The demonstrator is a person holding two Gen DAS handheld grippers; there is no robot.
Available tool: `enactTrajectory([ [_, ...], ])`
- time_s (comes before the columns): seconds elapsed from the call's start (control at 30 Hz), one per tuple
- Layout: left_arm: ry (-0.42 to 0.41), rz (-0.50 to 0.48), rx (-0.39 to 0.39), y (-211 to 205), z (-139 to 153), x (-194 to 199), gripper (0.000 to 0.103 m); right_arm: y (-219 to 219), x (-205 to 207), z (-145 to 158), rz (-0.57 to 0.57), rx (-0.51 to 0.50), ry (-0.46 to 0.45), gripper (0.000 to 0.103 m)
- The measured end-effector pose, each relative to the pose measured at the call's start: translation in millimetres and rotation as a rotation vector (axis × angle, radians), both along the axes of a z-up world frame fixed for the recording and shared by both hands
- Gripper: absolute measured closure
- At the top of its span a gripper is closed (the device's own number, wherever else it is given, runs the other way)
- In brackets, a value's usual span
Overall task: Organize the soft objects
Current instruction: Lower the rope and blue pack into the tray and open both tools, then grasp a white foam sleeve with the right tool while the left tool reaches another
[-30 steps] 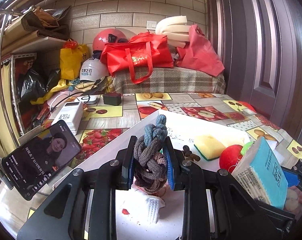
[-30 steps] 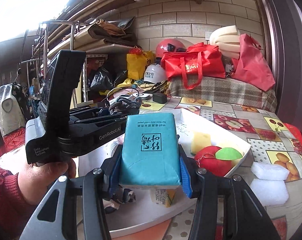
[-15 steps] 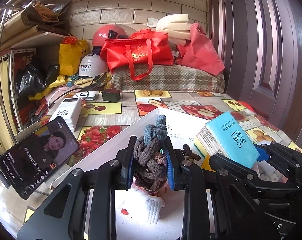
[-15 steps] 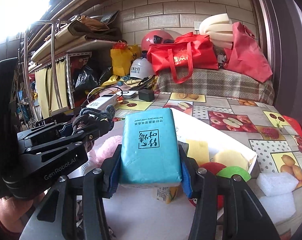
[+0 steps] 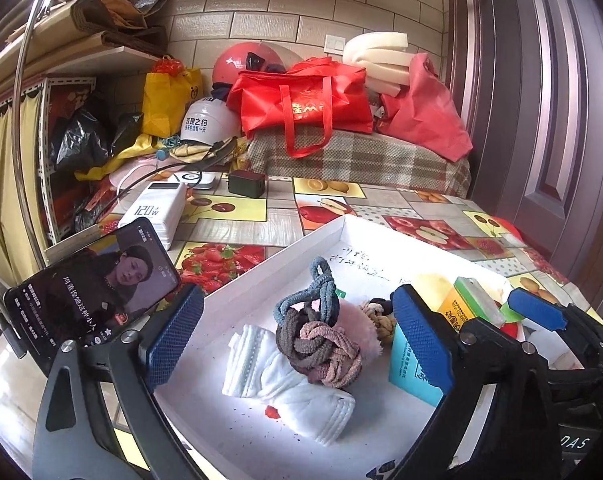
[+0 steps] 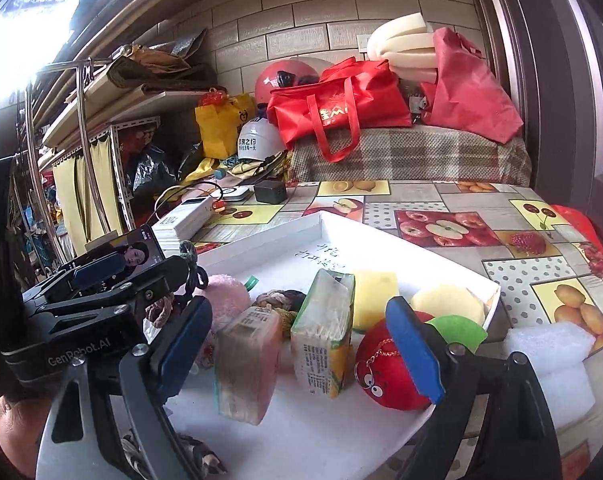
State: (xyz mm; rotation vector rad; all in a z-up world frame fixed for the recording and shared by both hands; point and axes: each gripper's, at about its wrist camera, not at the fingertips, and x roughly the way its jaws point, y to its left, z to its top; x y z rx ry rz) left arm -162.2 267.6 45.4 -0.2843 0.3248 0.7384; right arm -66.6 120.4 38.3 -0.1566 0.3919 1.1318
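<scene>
The left gripper [image 5: 297, 344] is standing with its jaws spread wide and nothing between them, its blue pads [image 5: 173, 336] framing the lower middle of the left wrist view. Between and just beyond those pads, the knotted bundle of hair ties [image 5: 315, 336] is lying inside the white tray [image 5: 261, 272], resting on a folded white face mask [image 5: 289, 384] and touching a pink fluffy puff [image 5: 359, 332] to its right. At the right of that frame, a teal tissue pack [image 5: 407, 376] is sitting in the tray, partly hidden behind the right-hand pad. In the right wrist view, the right gripper [image 6: 301, 340] is likewise gaping open and holding nothing, its fingers [image 6: 415, 354] reaching across the lower half of the frame. Between them, two small tissue packs are standing upright in the tray: a pinkish one [image 6: 247, 364] at centre left and a green and yellow one [image 6: 323, 344] just beside it. A red plush apple [image 6: 385, 372] with a green leaf is lying at the lower right of the tray, partly behind the right-hand finger, with a yellow sponge [image 6: 375, 296] above it. A phone [image 5: 97, 292] showing a video is leaning at the left edge of the left wrist view, outside the tray on the fruit-patterned tablecloth [image 5: 237, 208].
</scene>
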Motion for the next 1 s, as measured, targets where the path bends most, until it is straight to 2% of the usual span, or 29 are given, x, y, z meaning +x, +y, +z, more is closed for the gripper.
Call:
enactTrajectory([
  [0.07, -0.005, 0.010, 0.002, 0.6, 0.0, -1.0, 0.001, -0.5, -0.1, 0.4, 0.001, 0.006, -0.005, 0.014],
  [0.27, -0.025, 0.000, 0.014, -2.5, 0.6, -4.0, 0.000, -7.4, -8.8, 3.0, -0.006, 0.042, -0.053, 0.014],
  [0.33, -0.032, -0.006, 0.023, -4.5, 1.1, -5.0, 0.000, -15.4, -12.6, 5.6, -0.007, 0.084, -0.072, 0.014],
  [0.47, -0.039, -0.017, 0.048, -9.3, 2.9, -5.7, 0.000, -35.0, -16.0, 6.9, -0.031, 0.094, -0.112, 0.014],
  [0.63, -0.040, -0.030, 0.152, -32.5, 7.1, -6.4, 0.000, -73.3, 10.5, 6.8, -0.131, 0.053, -0.115, 0.014],
  [0.7, -0.036, -0.100, 0.151, -48.1, 6.9, -2.2, 0.000, -92.8, 33.0, 6.7, -0.208, 0.027, -0.121, 0.013],
  [0.77, -0.035, -0.209, 0.142, -70.3, 6.8, 5.5, 0.000, -110.5, 65.0, 7.6, -0.297, -0.006, -0.110, 0.013],
  [0.83, -0.012, -0.324, 0.157, -98.6, 6.6, 17.1, 0.000, -122.1, 98.7, 3.9, -0.346, -0.050, -0.036, 0.013],
  [0.93, -0.004, -0.462, 0.155, -134.6, 7.4, 30.8, 0.000, -121.7, 130.5, -7.8, -0.290, -0.113, 0.106, 0.013],
  [1.0, 0.001, -0.494, 0.149, -146.3, 8.0, 37.2, 0.000, -112.6, 128.0, -10.2, -0.245, -0.138, 0.100, 0.013],
])
